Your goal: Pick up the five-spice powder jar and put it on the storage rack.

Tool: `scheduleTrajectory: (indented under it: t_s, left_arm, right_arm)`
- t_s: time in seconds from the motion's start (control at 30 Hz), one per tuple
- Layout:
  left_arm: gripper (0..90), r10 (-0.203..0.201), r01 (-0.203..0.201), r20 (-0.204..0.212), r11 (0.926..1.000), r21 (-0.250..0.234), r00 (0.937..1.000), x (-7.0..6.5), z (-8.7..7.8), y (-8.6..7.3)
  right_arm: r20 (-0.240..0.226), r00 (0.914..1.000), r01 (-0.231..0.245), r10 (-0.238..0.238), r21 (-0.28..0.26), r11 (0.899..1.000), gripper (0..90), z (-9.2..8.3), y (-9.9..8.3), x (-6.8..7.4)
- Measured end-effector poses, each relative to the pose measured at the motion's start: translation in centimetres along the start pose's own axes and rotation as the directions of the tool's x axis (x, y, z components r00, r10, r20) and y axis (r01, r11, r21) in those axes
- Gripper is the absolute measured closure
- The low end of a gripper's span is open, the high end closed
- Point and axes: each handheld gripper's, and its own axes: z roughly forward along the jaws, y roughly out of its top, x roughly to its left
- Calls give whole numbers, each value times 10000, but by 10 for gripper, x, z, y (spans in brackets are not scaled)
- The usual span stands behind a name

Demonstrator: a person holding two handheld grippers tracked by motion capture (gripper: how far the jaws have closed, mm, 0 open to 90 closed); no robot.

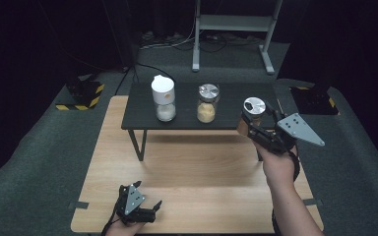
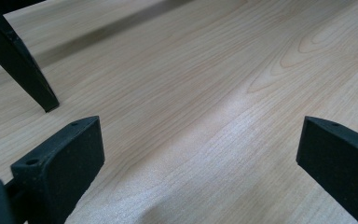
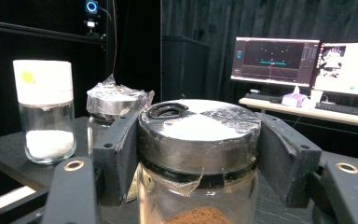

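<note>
A glass jar (image 1: pixel 254 109) with a silver lid (image 3: pixel 200 126) and brown powder inside is gripped just below the lid by my right gripper (image 1: pixel 252 117), which is shut on it. In the high view it is held at the right end of the small black table (image 1: pixel 187 120). In the right gripper view the black jaws of the right gripper (image 3: pixel 198 144) press on both sides of the jar's neck. My left gripper (image 1: pixel 156 209) rests near the front edge of the wooden table (image 1: pixel 202 167). The left gripper (image 2: pixel 200 144) is open, with bare wood between its jaws.
On the black table stand a white-capped jar (image 1: pixel 163 98) of white powder (image 3: pixel 44 112) and a silver-lidded jar (image 1: pixel 207 103) of yellowish powder (image 3: pixel 114 102). A black table leg (image 2: pixel 23 65) stands ahead of the left gripper. Monitors (image 3: pixel 307 60) sit on a desk behind.
</note>
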Motion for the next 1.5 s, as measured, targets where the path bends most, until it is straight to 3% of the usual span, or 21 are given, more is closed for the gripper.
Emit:
scheduleTrajectory:
  t_s: [0.73, 1.27, 1.3, 1.33, 1.37, 1.4, 1.5]
  left_arm:
    - [10, -55, 55, 17, 10000, -64, 10000, 0, -1, 0]
    - [10, -116, 117, 55, 9999, -115, 9999, 1, -1, -1]
    - [10, 167, -167, -14, 9999, -19, 9999, 3, -2, 0]
    - [10, 189, -189, -12, 9998, -1, 9998, 4, -2, 0]
    - [10, 178, -178, -8, 9998, -8, 9998, 4, -2, 0]
    - [10, -118, 119, 55, 9999, -122, 9999, 1, -1, -1]
    - [10, -134, 135, 66, 9998, -132, 9999, 2, -1, -1]
  right_arm:
    - [98, 9997, 233, -232, -40, 9997, 341, 29, 2, -1]
    - [193, 9997, 147, -145, -86, 9999, 341, 48, 2, -1]
    - [198, 9997, 176, -174, -94, 9998, 341, 50, 2, -1]
    - [206, 9997, 164, -162, -87, 9998, 341, 50, 2, 0]
    - [209, 9996, 181, -179, -103, 9998, 341, 52, 1, 0]
    - [224, 9996, 177, -175, -101, 9998, 341, 53, 1, 0]
    - [246, 9997, 84, -83, -67, 9999, 341, 55, 0, -1]
